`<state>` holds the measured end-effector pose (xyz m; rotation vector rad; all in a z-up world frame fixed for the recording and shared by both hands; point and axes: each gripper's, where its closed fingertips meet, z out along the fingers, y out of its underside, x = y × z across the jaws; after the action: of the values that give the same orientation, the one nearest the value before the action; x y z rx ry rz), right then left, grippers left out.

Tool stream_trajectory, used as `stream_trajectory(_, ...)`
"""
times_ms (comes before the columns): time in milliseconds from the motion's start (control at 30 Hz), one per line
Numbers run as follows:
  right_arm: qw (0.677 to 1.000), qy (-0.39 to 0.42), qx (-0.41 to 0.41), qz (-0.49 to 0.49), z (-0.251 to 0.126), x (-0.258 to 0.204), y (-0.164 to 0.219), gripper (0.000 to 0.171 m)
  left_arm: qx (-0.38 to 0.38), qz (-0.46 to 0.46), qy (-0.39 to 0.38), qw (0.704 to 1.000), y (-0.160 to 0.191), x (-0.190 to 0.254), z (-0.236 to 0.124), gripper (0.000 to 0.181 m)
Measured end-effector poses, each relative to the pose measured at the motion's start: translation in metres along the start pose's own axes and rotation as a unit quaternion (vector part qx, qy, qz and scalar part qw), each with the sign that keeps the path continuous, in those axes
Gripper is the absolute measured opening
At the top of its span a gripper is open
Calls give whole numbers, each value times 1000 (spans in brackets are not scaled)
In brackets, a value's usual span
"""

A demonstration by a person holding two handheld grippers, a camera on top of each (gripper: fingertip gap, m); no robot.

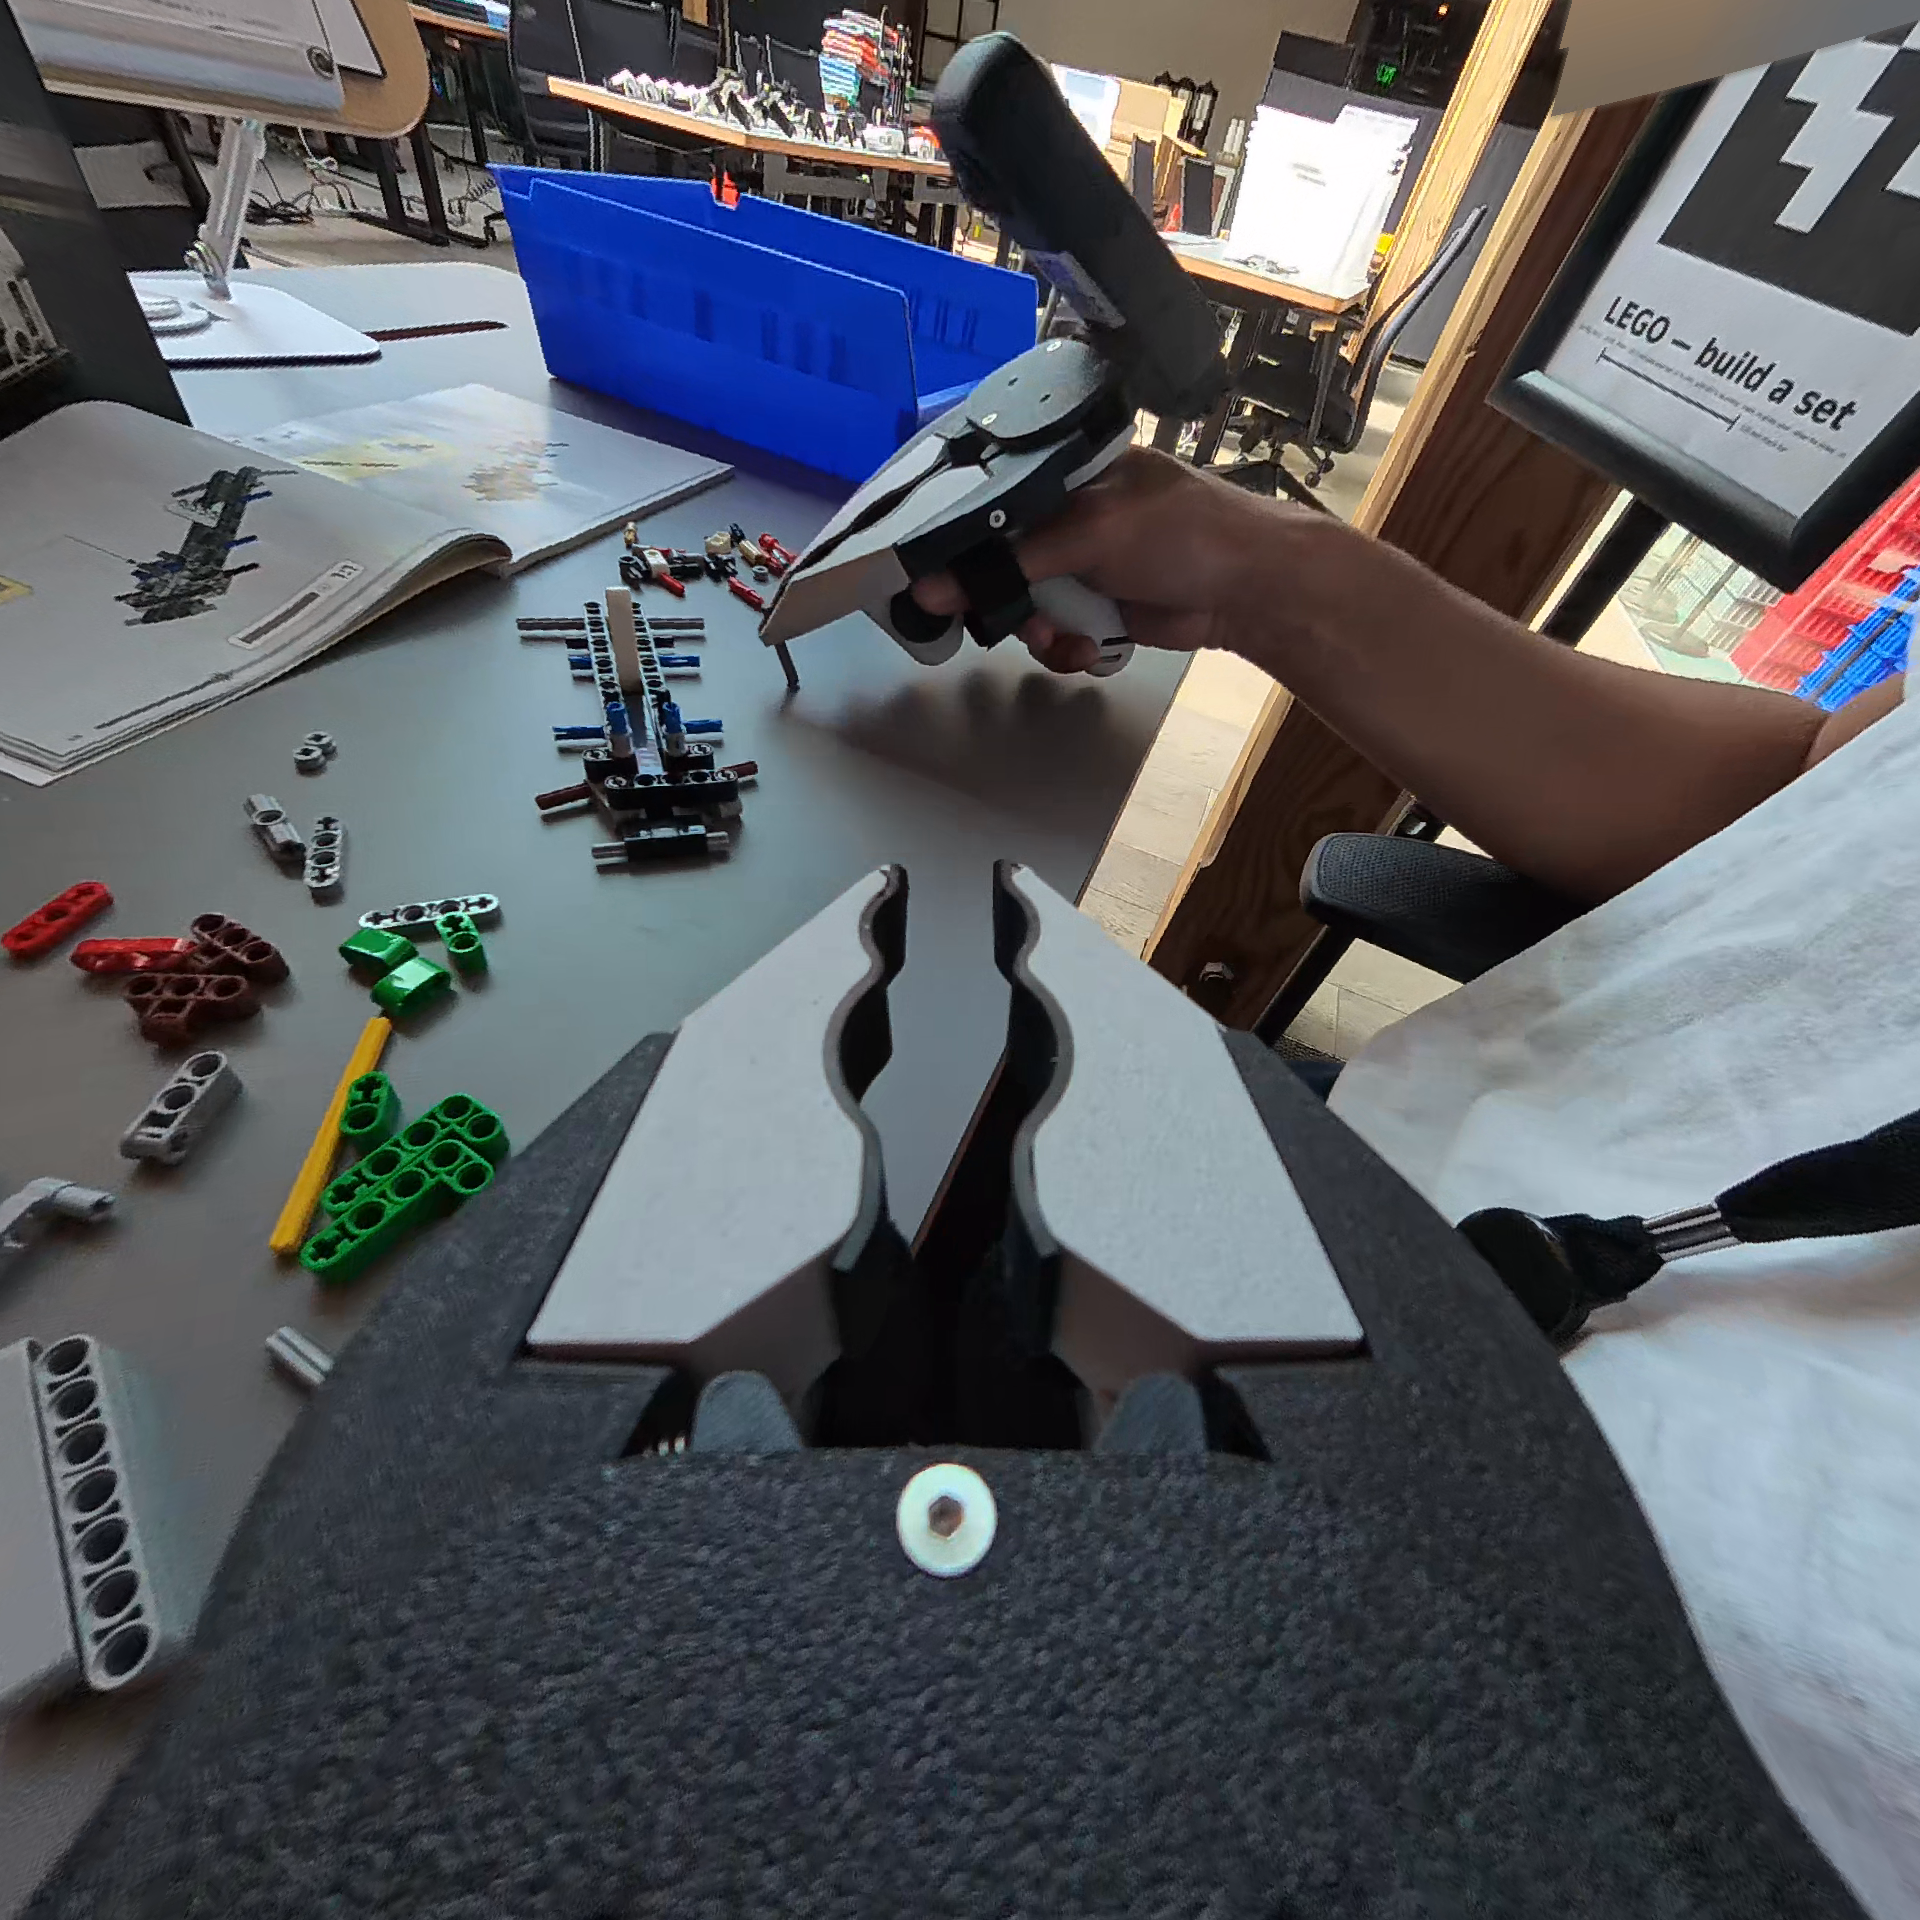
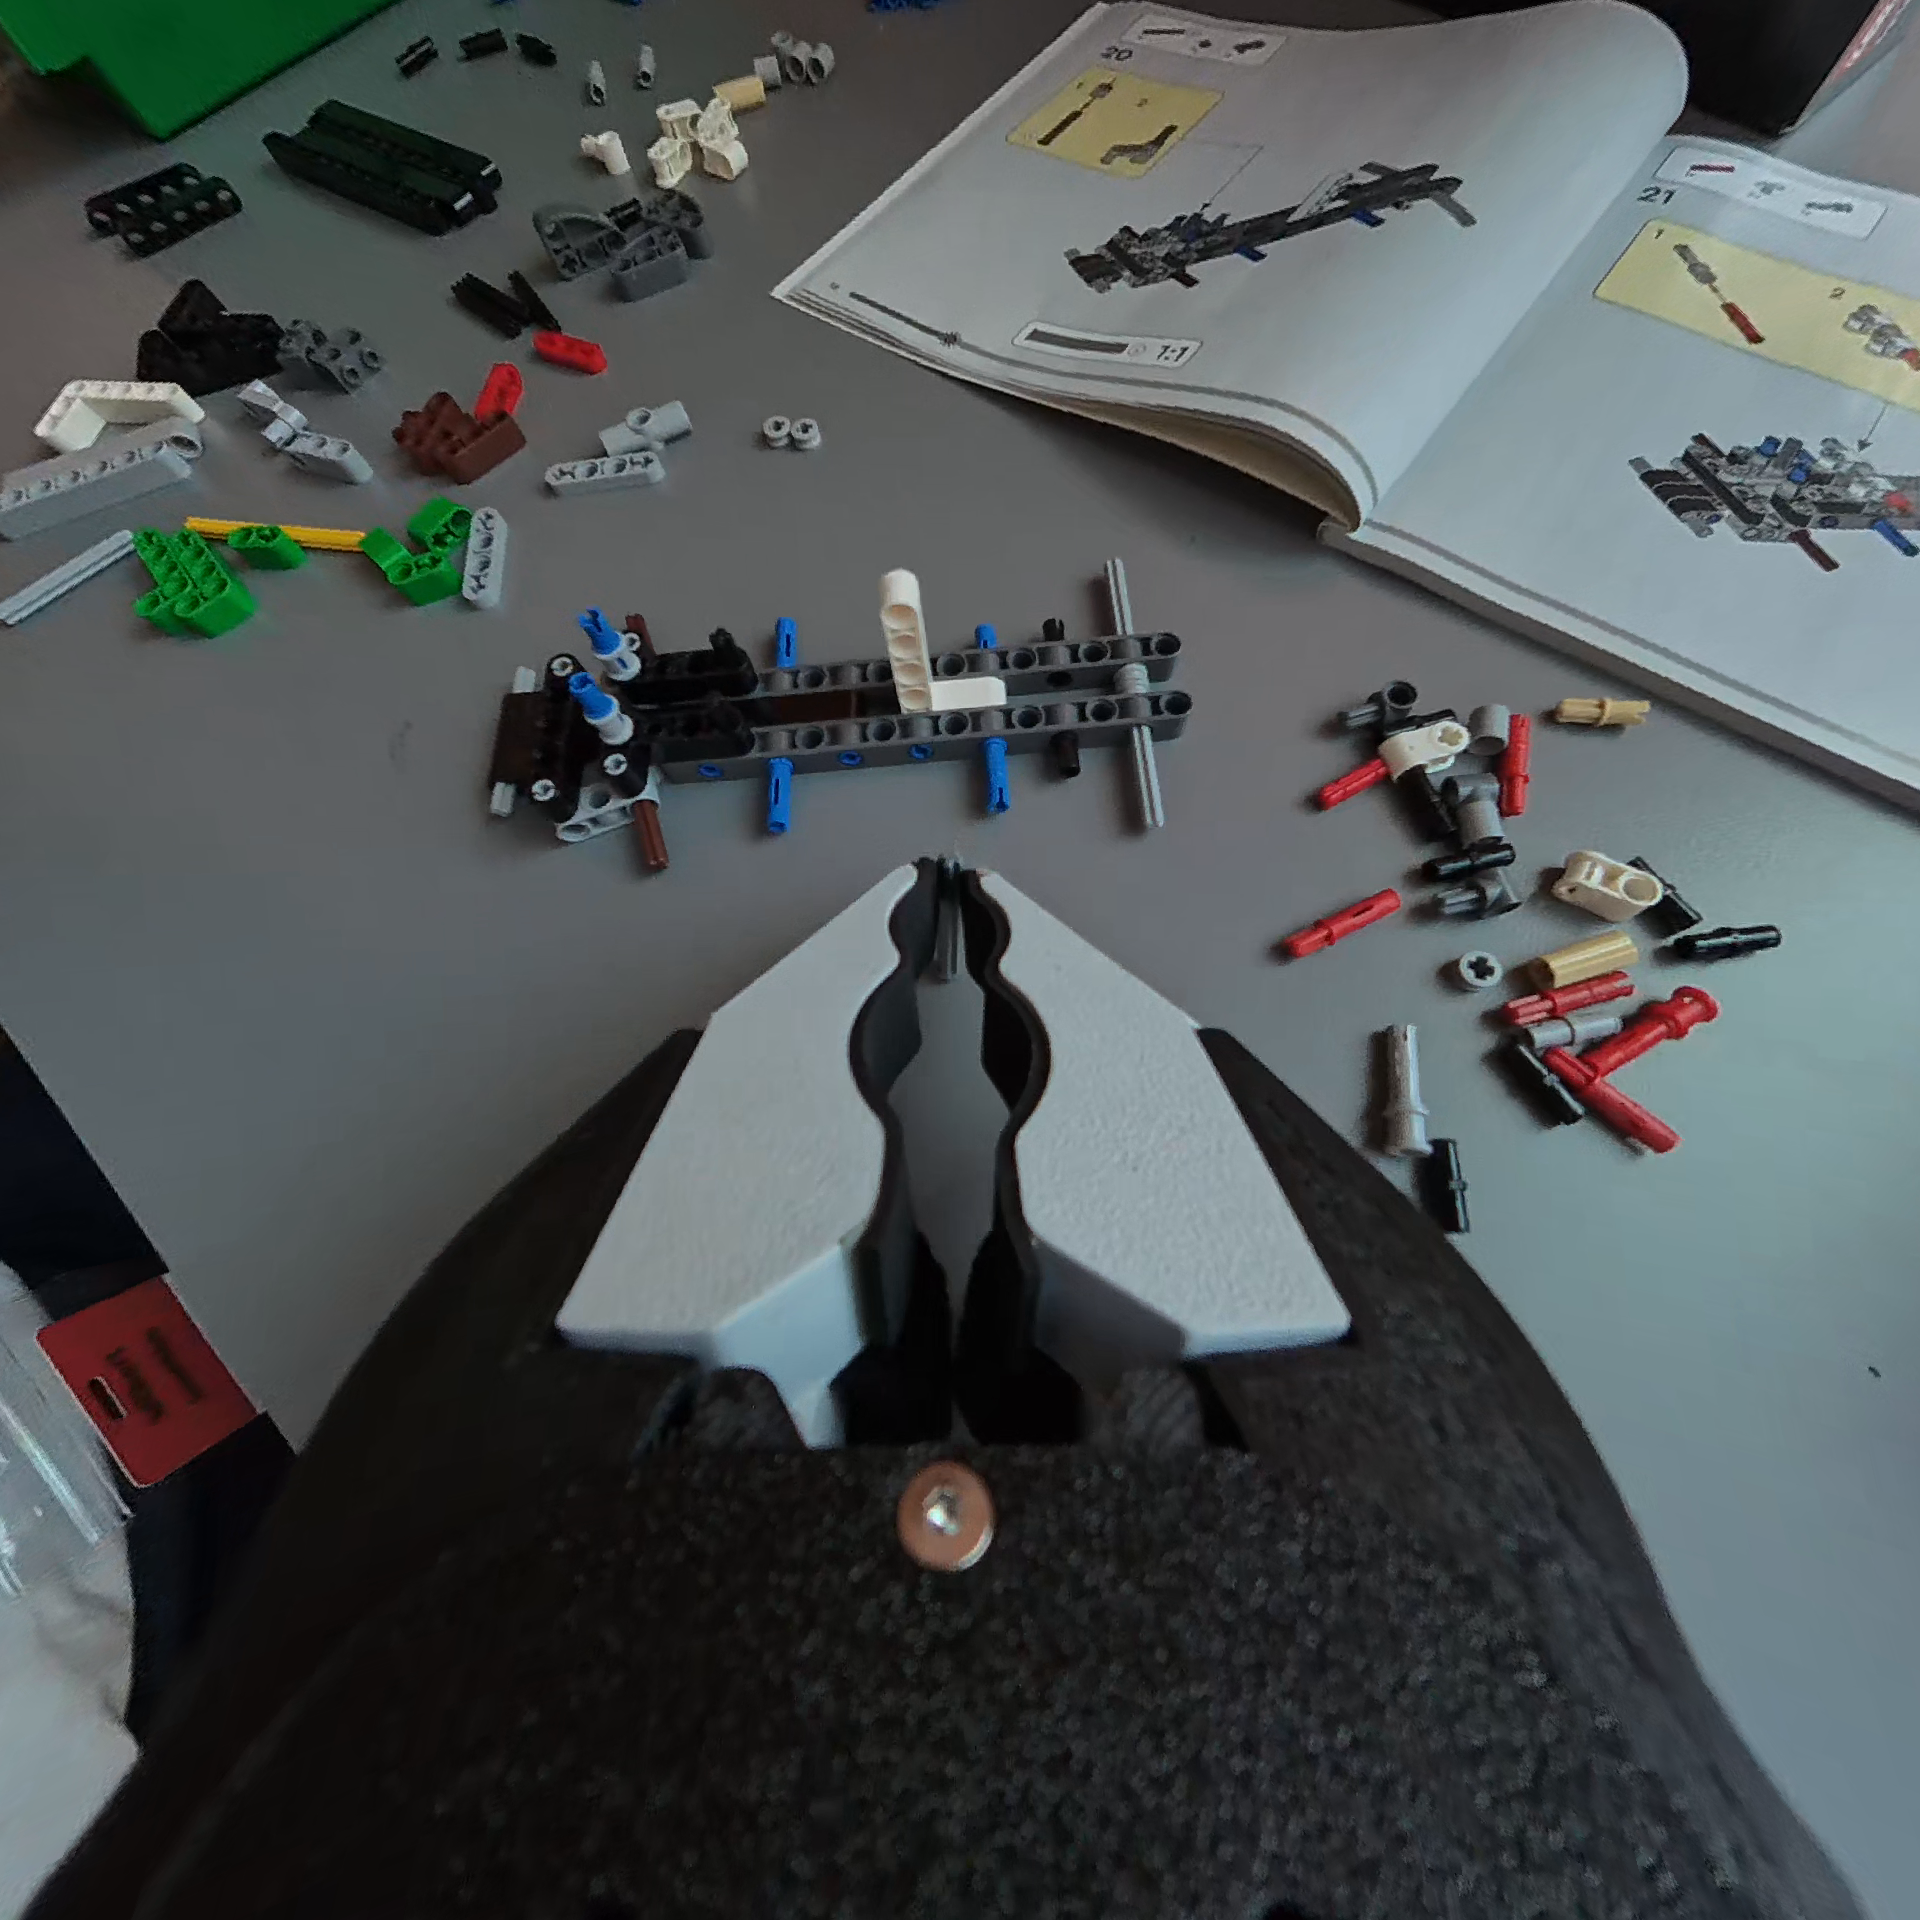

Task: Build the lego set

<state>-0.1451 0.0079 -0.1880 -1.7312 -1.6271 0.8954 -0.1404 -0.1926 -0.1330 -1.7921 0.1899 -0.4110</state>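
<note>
The partly built chassis [image 2: 831, 707] of dark grey beams with blue pins and a white L-shaped beam lies on the grey table, just ahead of my right gripper [image 2: 948, 868]. It also shows in the left wrist view [image 1: 649, 717]. My right gripper is shut on a thin dark grey axle [image 2: 948, 920]. In the left wrist view the right gripper [image 1: 784, 623] hangs over the table right of the chassis, with the axle [image 1: 790, 665] pointing down. My left gripper [image 1: 949, 883] is slightly open and empty, low over the table, nearer than the chassis.
The open instruction booklet [image 2: 1455, 312] lies beyond the chassis. Red, black and tan pins [image 2: 1558, 1029] lie to its right, and green, red, grey and black beams [image 2: 197, 582] to its left. A blue bin [image 1: 748, 322] stands behind. A framed sign [image 1: 1714, 260] and wooden post [image 1: 1403, 520] flank the table edge. The grippers' ends are close to 20 cm from one another.
</note>
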Motion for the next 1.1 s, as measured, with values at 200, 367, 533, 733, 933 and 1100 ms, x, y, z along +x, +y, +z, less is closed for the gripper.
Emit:
stream_trajectory(200, 998, 51, -35, -23, -5, 2, 21, 1, 11, -16, 5, 1000, 7, -2, 3, 14)
stream_trajectory(367, 996, -29, 81, 30, -17, -21, -28, 1, 16, -24, 6, 1000, 8, -5, 3, 14)
stream_trajectory(533, 914, -286, 213, 191, -52, -81, -87, 0, 29, -48, -33, 998, -17, -26, 15, 16)
stream_trajectory(733, 885, -368, 233, 163, -43, -152, -94, 0, 64, -117, 64, 989, -45, -11, 43, 26)
stream_trajectory(933, 896, -368, 211, 128, -33, -172, -79, 0, 61, -135, 83, 985, -39, -12, 48, 3)
stream_trajectory(1100, 930, -321, 169, 58, -30, -164, -64, 0, -13, -24, 36, 999, -22, -20, 44, 2)
